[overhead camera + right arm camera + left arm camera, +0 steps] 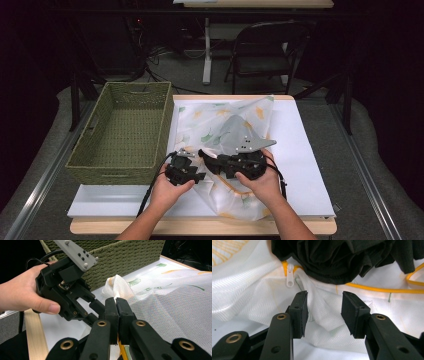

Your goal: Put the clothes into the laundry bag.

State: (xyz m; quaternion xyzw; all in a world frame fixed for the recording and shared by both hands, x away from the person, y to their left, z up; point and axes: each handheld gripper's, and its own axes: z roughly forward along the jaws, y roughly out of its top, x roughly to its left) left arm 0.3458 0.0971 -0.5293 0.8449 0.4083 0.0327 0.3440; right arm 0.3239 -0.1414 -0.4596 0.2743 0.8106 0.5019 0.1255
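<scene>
A white mesh laundry bag (210,122) with leaf prints lies on the white table top (300,160). At its mouth, a black garment (342,257) bulges out past the yellow zipper band (382,290). The white zipper pull (290,281) hangs just above my left gripper (324,298), which is open with a fold of mesh between its jaws. My right gripper (116,302) is shut on the bag's bunched white edge (120,287). In the high view the left gripper (197,175) and the right gripper (210,159) meet at the bag's near end.
A green woven basket (125,130) stands at the left of the table, right behind the left gripper (96,311) in the right gripper view. The wooden table edge (200,227) runs along the front. A folding chair (265,50) stands beyond the table.
</scene>
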